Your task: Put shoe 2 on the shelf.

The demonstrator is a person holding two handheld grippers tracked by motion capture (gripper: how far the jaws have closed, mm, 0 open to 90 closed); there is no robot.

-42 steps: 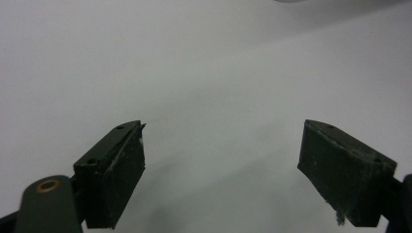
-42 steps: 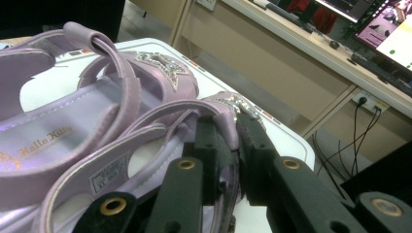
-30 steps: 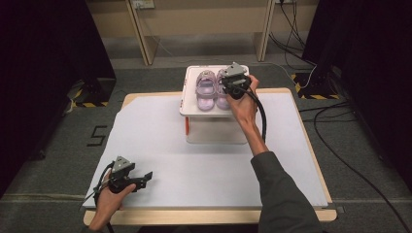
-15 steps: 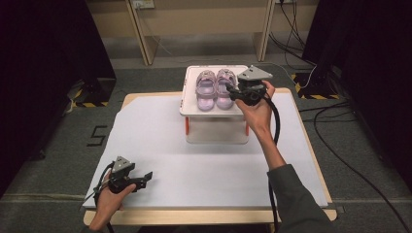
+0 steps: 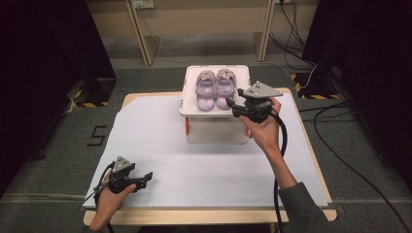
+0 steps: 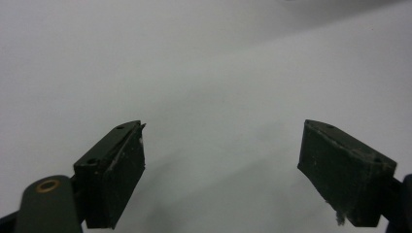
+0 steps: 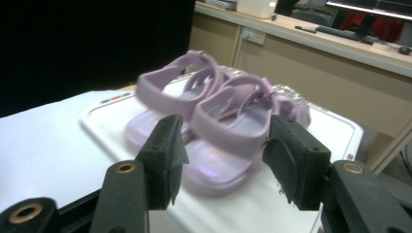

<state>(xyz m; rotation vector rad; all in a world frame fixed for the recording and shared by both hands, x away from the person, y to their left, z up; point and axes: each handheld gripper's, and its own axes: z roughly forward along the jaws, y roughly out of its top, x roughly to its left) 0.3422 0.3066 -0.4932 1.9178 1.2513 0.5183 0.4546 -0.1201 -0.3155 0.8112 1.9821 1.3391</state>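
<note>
Right claw [image 5: 232, 104] stood parted, its jaws having just been opening, empty, beside the purple sandals [image 5: 215, 88] paired on the white box lid [image 5: 187, 100] at the table's [image 5: 204, 170] far edge—release step apparently done, withdrawal next; left claw [image 5: 145, 178] rested apart, idle.
</note>
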